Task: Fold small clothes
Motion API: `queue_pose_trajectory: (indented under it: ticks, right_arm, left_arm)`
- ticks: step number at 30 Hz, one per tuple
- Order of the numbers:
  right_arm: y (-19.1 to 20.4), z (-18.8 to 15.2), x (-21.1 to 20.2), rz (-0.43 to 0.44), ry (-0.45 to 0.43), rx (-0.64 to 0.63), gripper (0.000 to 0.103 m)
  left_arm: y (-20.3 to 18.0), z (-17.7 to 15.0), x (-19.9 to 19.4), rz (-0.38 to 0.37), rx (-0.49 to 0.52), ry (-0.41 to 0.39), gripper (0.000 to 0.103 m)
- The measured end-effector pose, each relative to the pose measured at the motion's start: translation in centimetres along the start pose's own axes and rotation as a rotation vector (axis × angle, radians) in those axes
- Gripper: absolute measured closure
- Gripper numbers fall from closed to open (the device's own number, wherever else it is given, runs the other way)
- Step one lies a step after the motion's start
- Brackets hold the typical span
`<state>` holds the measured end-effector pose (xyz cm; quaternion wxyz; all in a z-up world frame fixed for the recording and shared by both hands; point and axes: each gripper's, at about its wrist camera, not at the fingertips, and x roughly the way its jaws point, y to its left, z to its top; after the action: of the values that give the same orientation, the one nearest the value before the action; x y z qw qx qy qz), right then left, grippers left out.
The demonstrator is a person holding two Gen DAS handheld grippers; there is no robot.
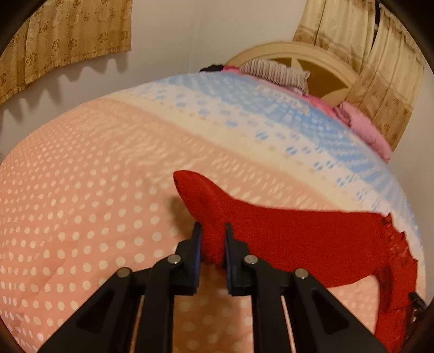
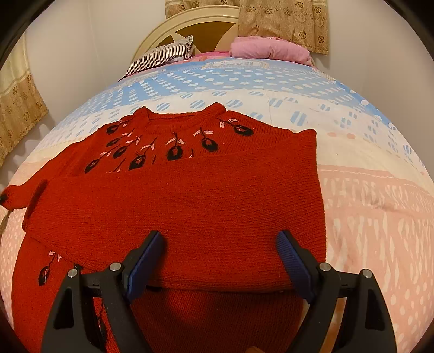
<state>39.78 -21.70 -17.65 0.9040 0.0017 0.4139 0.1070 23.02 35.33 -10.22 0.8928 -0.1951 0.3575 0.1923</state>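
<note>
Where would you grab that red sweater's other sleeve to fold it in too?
Probably at the cuff. On the red sweater the right sleeve already lies folded across the chest, while the left sleeve sticks out sideways over the bedspread. Its narrow end fits between the pads, so come from the outer side, as the left gripper does.

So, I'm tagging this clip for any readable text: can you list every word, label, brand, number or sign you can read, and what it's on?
None can be read.
Bedspread: a pale band of marks near the far end, perhaps lettering, too blurred to read in either view.
Red sweater: only embroidered flower motifs; no label or tag showing.
Curtains: flower pattern only.
Grippers: no markings visible.
</note>
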Motion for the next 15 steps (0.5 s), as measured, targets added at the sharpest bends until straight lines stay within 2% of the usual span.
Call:
queue_pose_trajectory:
  ticks: [3,8,15]
  right_arm:
    - [0.0,0.0,0.0,0.0,0.0,0.0,0.017]
    - [0.0,0.0,0.0,0.0,0.0,-0.001,0.017]
    - [0.0,0.1,-0.1,0.008,0.001,0.004,0.017]
  left_arm:
    - [-1.4,0.9,-1.6,-0.018,0.008,-0.031,0.088]
    - [-4.8,2.1,-4.4,-0.097,0.055,-0.071,0.088]
    - [-8.6,2.7,-6.2,-0.183,0.097,-0.077,0.088]
